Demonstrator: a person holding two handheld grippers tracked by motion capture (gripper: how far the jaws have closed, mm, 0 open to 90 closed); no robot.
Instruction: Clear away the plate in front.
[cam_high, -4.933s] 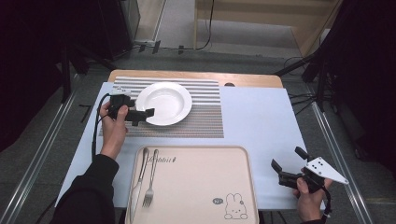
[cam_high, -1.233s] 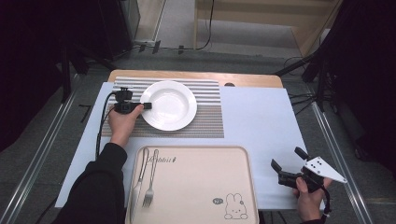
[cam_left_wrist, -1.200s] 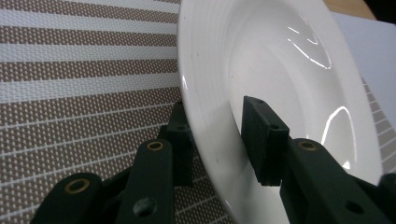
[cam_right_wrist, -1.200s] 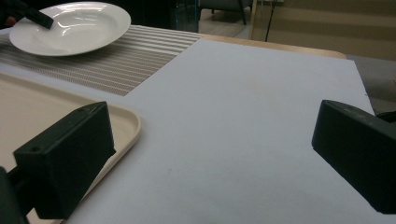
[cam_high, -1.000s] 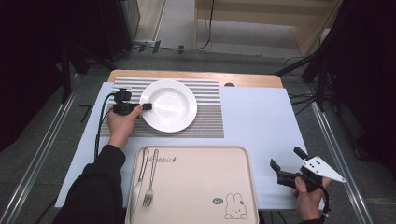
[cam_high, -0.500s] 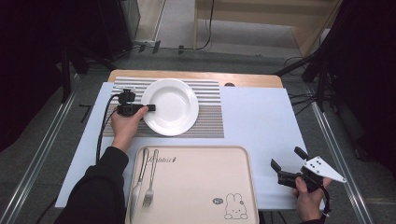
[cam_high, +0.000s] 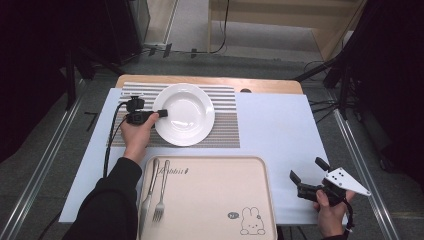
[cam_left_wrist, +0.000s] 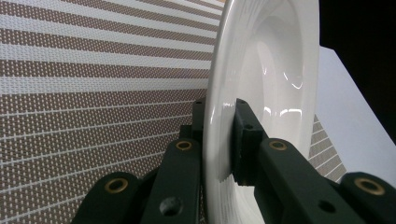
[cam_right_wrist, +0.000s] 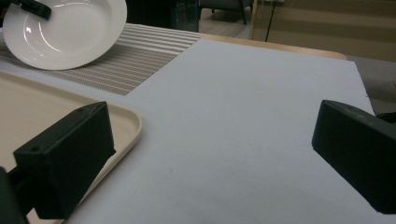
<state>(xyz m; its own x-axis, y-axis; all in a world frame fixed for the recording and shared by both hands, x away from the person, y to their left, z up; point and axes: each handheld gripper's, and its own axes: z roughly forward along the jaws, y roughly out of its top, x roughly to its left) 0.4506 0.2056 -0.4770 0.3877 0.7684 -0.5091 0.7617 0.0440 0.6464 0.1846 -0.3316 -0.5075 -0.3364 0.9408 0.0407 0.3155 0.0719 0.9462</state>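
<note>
My left hand-held gripper (cam_high: 161, 113), jaws just closing, clenched the plate (cam_high: 184, 114) rim, upper left on the mat (cam_high: 225, 131); right hand-held gripper (cam_high: 308, 176) idled agape. Next, I judged: lift toward the tray (cam_high: 210, 200).

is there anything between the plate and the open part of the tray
Nothing visible. The left hand-held gripper is shut on the rim of the white plate; its jaws have just been closing. The tray lies just in front, with only a knife and fork at its left edge.
</note>
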